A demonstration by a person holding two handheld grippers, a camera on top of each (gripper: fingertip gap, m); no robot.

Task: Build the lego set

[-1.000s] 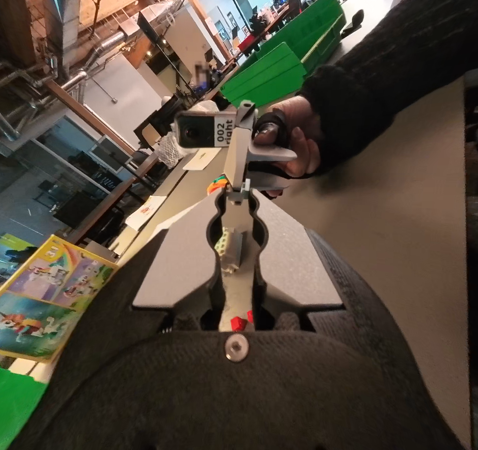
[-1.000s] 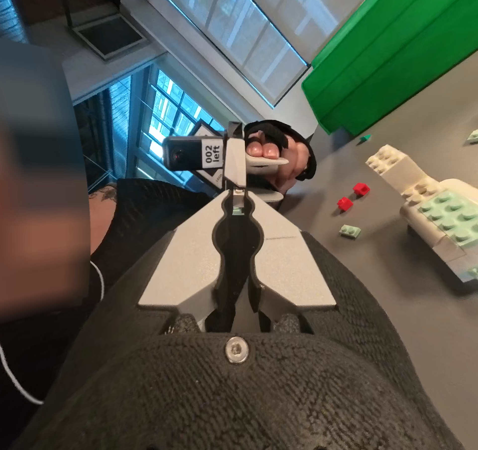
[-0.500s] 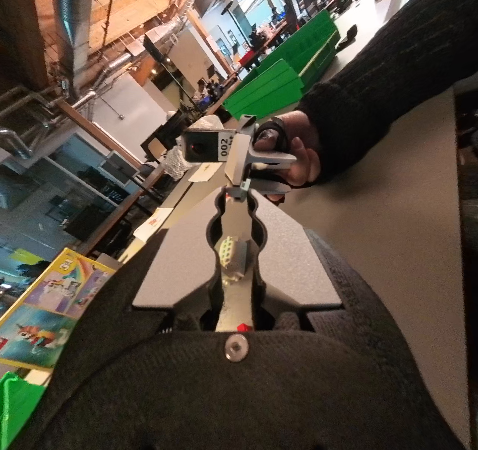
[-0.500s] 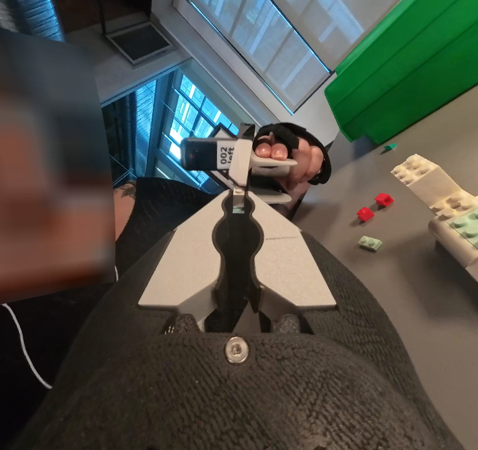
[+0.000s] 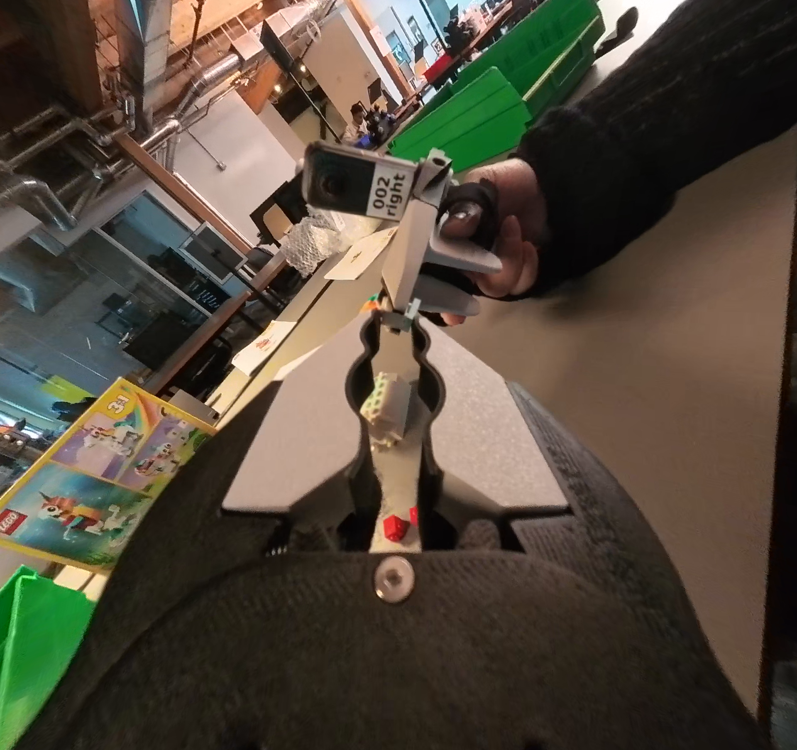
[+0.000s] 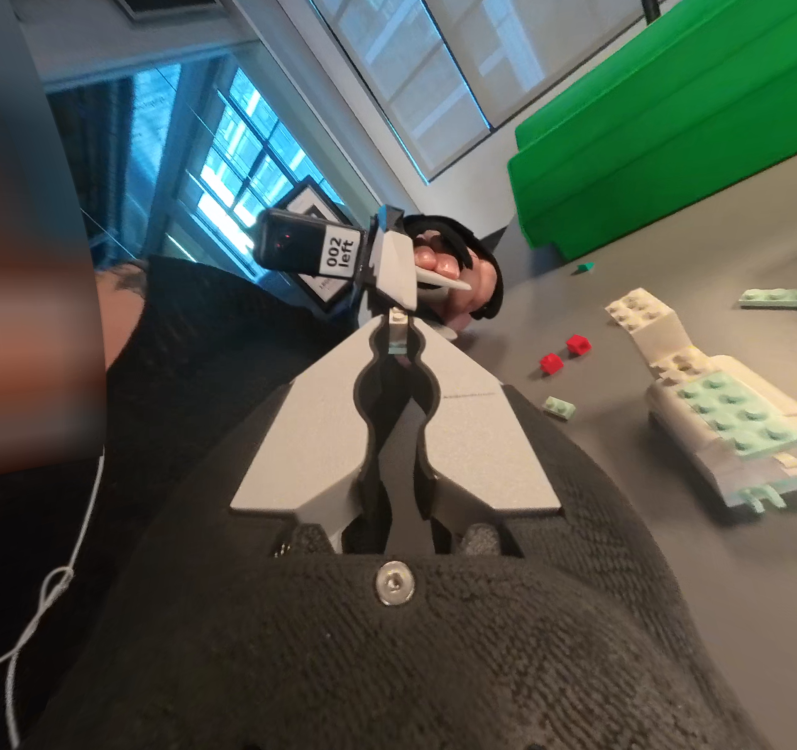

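Observation:
My two grippers meet tip to tip above the grey table (image 5: 647, 384). In the left wrist view my left gripper (image 5: 394, 327) is shut on a small grey piece (image 5: 401, 318), which touches the tips of the right gripper (image 5: 400, 310). In the right wrist view my right gripper (image 6: 396, 334) is shut on a small pale green plate (image 6: 396, 347). A whitish studded piece (image 6: 396, 319) sits just beyond it, at the tips of the left gripper (image 6: 394, 307). The white and pale green build (image 6: 733, 418) lies on the table to the right; it also shows between the left fingers (image 5: 384, 410).
Two red bricks (image 6: 552, 361) and a small pale green plate (image 6: 559, 407) lie loose near the build, and a longer green plate (image 6: 767, 298) lies farther back. Green bins (image 6: 647, 159) stand behind. The set's box (image 5: 86, 483) lies at the left. A person's dark sleeve (image 5: 668, 103) reaches in. The grippers are tip to tip, or close to it.
Both grippers stay tip to tip with the small pieces between them. Both views have tilted, and the build now shows closer in the right wrist view.

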